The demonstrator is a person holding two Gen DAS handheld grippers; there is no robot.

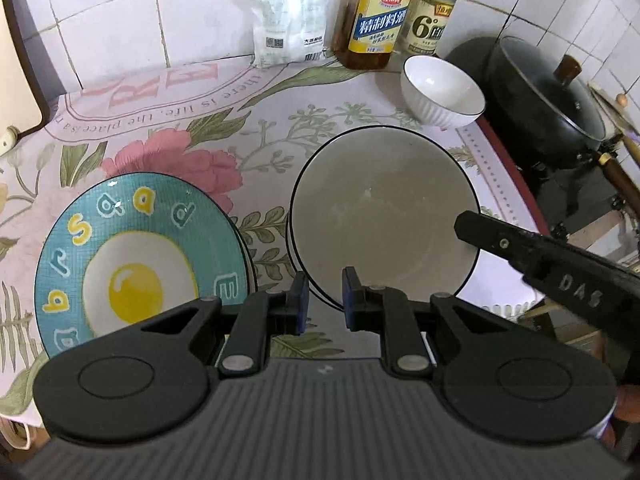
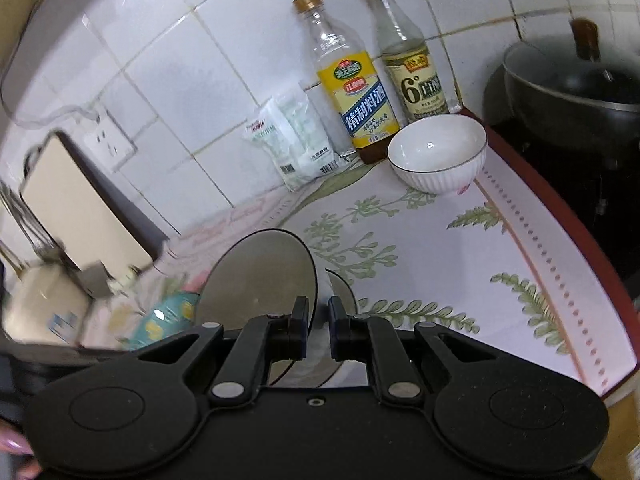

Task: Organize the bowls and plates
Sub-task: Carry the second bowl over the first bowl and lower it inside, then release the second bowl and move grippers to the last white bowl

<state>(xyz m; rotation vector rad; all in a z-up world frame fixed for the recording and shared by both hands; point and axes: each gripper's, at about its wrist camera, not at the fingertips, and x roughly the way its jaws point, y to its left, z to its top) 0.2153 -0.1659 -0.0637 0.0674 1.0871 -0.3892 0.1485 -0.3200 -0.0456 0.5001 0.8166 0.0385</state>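
We see a wall [image 2: 224, 92] of white tiles with dark grout behind the counter, and a white socket [image 2: 107, 138] set in it. A floral cloth [image 1: 168, 152] with pink blooms and green ferns covers the counter [image 2: 556, 240], whose edge is red. Against the wall stand a white bag [image 1: 290, 12] and two bottles [image 2: 356, 92]. To the right a black wok [image 1: 548, 100] sits under a glass lid. The light is soft and even.

The teal plate [image 1: 140, 252] carries a fried-egg print — white with a yellow yolk — ringed by yellow and white letters. The grey plate [image 1: 384, 216] has a thin black rim, and so has the white ribbed bowl [image 1: 442, 90]. The tablecloth [image 1: 248, 128] is pale with pink flowers and green leaves — the nearer bottle [image 1: 378, 20] wears a yellow and blue label.
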